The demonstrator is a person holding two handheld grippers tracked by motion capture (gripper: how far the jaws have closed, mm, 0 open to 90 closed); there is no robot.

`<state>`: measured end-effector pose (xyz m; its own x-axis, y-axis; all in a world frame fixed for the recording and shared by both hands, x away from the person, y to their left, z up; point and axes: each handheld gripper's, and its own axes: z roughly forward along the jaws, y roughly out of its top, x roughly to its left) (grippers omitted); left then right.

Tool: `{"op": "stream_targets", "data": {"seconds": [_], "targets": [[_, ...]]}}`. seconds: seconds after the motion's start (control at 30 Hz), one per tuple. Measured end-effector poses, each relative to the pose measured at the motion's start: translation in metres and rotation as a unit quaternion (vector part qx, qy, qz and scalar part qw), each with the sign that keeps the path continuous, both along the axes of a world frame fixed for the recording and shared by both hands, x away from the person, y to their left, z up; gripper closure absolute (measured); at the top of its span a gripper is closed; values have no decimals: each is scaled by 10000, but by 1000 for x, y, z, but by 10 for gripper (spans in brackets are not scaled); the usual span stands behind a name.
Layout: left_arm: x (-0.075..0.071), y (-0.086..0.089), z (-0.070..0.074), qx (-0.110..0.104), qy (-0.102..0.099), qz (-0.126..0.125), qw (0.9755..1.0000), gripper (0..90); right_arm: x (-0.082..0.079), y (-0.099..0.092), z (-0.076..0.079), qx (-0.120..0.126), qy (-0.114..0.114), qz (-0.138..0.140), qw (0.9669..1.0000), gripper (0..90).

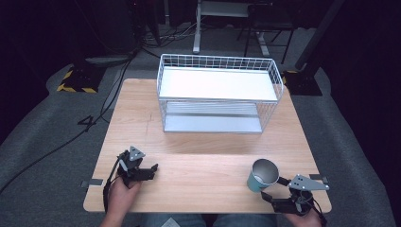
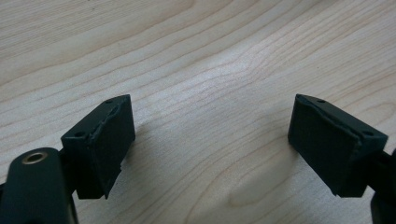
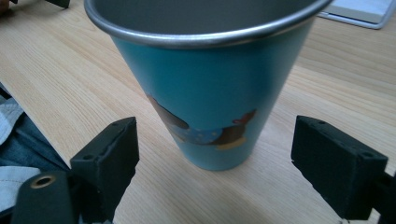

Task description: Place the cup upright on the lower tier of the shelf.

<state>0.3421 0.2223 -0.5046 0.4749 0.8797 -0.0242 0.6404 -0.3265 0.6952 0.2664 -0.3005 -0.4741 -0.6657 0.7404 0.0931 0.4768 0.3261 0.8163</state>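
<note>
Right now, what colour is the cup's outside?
Teal blue with a small cartoon print; the cup shows best in the right gripper view.

Right gripper view: cup [image 3: 205, 88] rim cut off at top edge; printed figure on its wall too blurred to identify.

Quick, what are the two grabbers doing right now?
Left gripper: open, holding nothing, over the table.
Right gripper: open, jaws either side of the blue cup, not gripping.

Cup [image 3: 210, 88]: teal outside, grey metal inside and rim, brown, blue and orange printed figure low on its wall. Bench [image 1: 203, 165]: pale wood grain. Rack [image 1: 217, 92]: white wire, white shelves. Jaws: black. Floor [image 1: 42, 123]: grey.
</note>
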Motion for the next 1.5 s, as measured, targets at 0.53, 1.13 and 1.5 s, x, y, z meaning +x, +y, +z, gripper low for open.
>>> {"op": "stream_targets", "data": {"seconds": [0.53,1.13,1.5], "targets": [[-3,-3,0,13,2,63,10000,155,13,20,-9,70,-253,-229,9994,153],[-3,-3,0,14,12,54,10000,150,15,24,-15,396,-435,-265,9979,189],[-3,-3,0,13,14,52,10000,150,15,23,-9,410,-532,-317,9972,193]]}}
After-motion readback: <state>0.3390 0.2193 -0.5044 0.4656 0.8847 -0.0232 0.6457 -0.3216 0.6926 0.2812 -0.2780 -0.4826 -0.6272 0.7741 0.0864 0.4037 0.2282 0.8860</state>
